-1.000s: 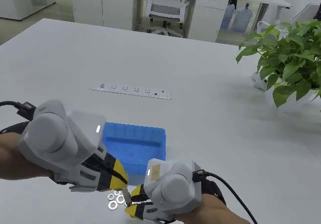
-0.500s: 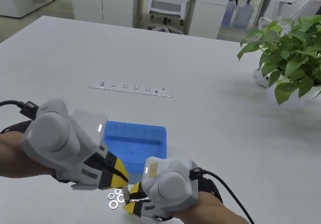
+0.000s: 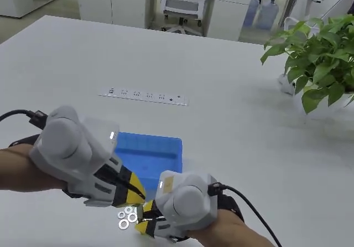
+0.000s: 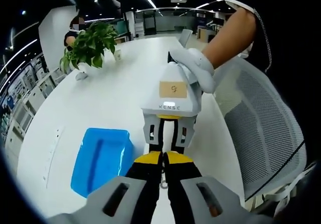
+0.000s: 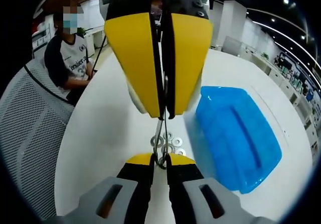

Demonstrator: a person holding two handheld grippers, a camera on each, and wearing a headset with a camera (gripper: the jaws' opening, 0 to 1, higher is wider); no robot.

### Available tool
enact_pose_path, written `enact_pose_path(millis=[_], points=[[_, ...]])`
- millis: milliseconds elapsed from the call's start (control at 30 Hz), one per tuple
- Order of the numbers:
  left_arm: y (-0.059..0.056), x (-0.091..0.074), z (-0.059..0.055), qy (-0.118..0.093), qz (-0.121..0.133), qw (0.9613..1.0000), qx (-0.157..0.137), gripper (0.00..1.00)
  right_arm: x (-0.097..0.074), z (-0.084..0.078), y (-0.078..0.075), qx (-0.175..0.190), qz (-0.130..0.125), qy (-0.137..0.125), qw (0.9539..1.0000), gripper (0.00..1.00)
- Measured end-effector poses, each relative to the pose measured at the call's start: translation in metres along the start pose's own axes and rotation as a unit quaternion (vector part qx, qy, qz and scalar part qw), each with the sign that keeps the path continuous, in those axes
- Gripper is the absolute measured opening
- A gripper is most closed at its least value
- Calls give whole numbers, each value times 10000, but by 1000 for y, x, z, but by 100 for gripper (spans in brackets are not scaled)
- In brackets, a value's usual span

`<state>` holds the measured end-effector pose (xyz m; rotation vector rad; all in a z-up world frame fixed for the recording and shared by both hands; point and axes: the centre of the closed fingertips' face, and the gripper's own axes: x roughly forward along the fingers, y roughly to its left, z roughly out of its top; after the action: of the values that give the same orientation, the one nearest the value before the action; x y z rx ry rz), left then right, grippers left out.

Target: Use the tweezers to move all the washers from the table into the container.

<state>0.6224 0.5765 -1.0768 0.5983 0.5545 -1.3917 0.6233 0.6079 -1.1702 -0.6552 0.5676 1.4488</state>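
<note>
1. Step in hand: I judge this to be setting the tweezers (image 5: 161,133) up for a pick. No washer is gripped yet.
2. My right tool (image 5: 160,159) has its jaws pressed together on the near end of the tweezers. My left tool (image 5: 163,111) sits nose to nose with it and looks closed on the far part of them too. The thin metal is hard to trace there, so I cannot say which tool bears the load.
3. The washers (image 3: 127,218) lie in a small cluster on the tabletop (image 3: 232,130). In the head view they are right under the tips of both tools, at about 7 o'clock of the container (image 3: 149,155) and near its front edge.
4. I see no washers in the container, so the task looks barely begun.
5. Next, one tool should take the tweezers alone and point their tips down at the cluster. It then needs a light squeeze to nip one washer by its rim. After that comes a short carry toward 1 o'clock, over the container wall.
</note>
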Motion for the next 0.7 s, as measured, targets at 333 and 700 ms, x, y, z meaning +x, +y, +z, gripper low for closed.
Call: enact_pose_path(millis=[333,700], points=[[-2,3,-2,-160,-41,9996,-244,6,1,-1,1,116,36,-6,9999,11],[-3,2,-2,-121,-17,9998,-158,6,1,-1,1,180,47,-21,9998,10]])
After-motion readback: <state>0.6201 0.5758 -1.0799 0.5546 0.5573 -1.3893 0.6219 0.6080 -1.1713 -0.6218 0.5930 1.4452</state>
